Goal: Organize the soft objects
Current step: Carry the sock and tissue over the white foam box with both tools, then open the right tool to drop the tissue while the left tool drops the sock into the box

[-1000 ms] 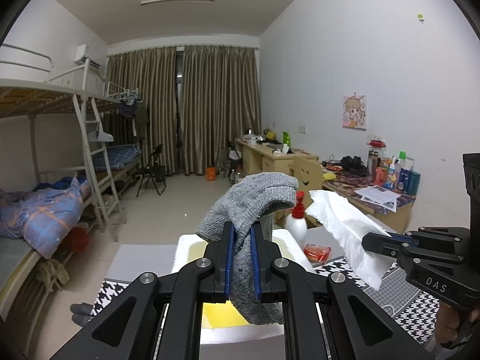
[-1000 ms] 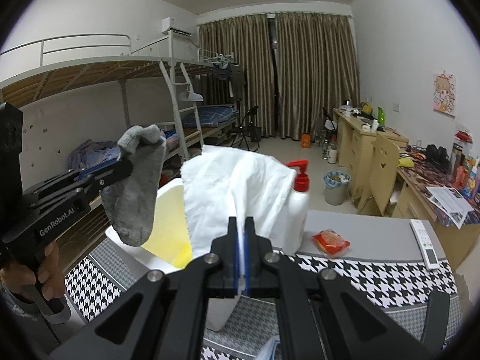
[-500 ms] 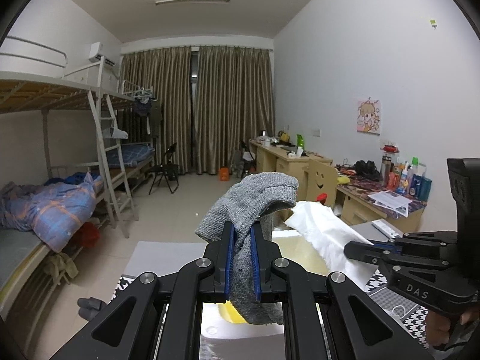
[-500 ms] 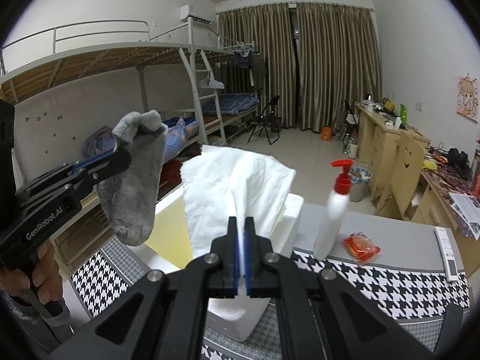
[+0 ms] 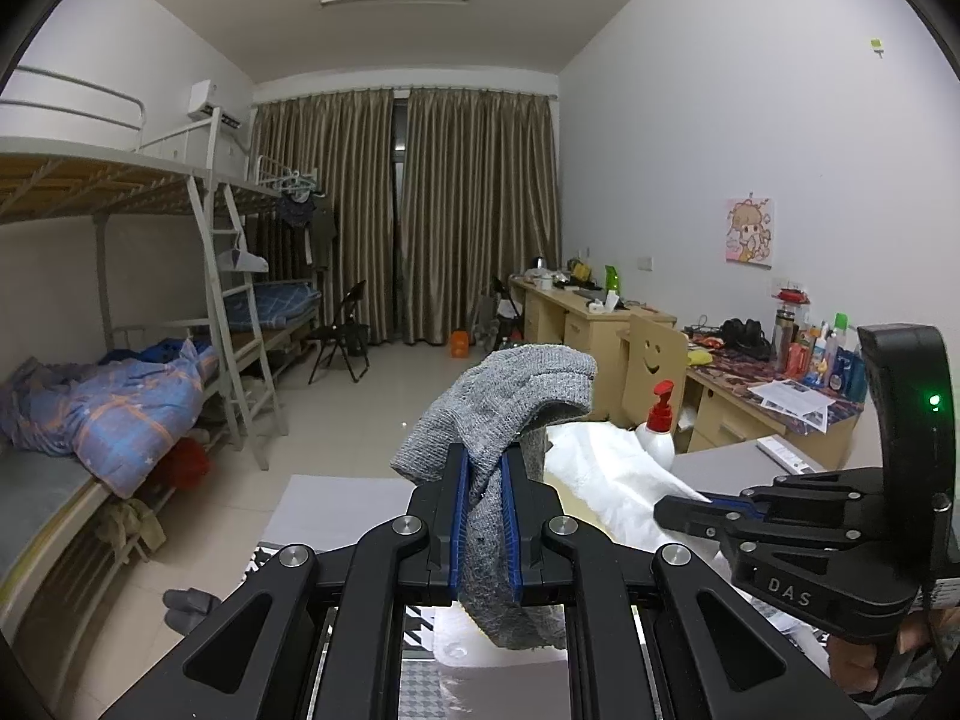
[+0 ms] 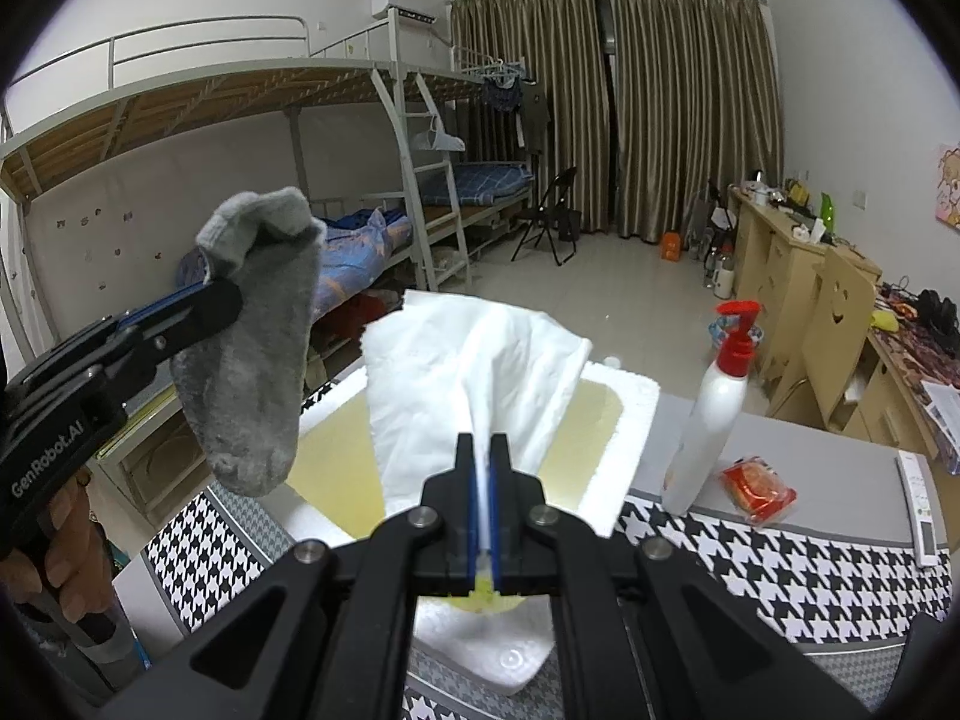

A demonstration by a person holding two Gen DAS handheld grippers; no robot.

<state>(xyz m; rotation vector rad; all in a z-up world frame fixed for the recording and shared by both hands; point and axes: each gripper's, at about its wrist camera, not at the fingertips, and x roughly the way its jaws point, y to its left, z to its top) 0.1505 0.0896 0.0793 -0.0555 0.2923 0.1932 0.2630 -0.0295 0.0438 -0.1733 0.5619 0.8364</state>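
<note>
White foam box (image 6: 624,420), open top, yellowish inside, sits on the houndstooth-patterned table cover (image 6: 780,564); nothing seen lying in it, though cloth and gripper hide much of the interior.

Right gripper (image 6: 483,450): jaws nearly together, clenched on a thin fold of the white cloth (image 6: 468,372). Cloth fans upward and outward from the blue pads, hanging over the box opening. In the left wrist view the same gripper (image 5: 666,504) comes in from the right with the cloth (image 5: 606,468) bunched at its tip.

Left gripper (image 5: 485,474): jaws held a little apart by the fabric between them, grasping a grey knitted sock (image 5: 510,408). Sock folds over the tips, its lower end dangling below the jaws. From the right wrist view, this gripper (image 6: 210,300) holds the sock (image 6: 258,348) above the box's left edge, beside the cloth, not touching it.

White pump bottle with red top (image 6: 717,414) stands right of the box; small red packet (image 6: 759,492) just beside it.
</note>
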